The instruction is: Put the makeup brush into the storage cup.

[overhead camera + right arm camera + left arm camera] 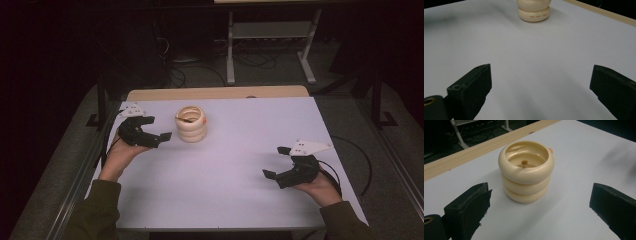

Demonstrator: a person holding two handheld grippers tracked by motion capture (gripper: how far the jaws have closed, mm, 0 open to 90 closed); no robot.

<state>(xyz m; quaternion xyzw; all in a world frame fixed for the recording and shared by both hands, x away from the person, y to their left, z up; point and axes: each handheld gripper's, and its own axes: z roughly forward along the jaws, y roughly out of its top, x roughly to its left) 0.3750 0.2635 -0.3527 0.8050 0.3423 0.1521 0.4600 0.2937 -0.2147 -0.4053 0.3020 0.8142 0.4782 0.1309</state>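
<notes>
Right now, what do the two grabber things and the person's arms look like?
Both are black and chunky. The left gripper and the right gripper each have two blocky black jaws and a pale grey three-cornered plate on top. A thin black cable trails from the right one. The person wears dark olive-green sleeves.

One cream ringed cup (pixel 190 123); two grippers; one table (pixel 250 165).

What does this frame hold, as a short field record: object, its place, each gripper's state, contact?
object: cream ringed holder, three stacked rings, open top, upright
place: far left part of the white table
left gripper: open, beside the holder, aimed at it
right gripper: open, near right of the table, apart from the holder
contact: none; both grippers hold nothing
</notes>
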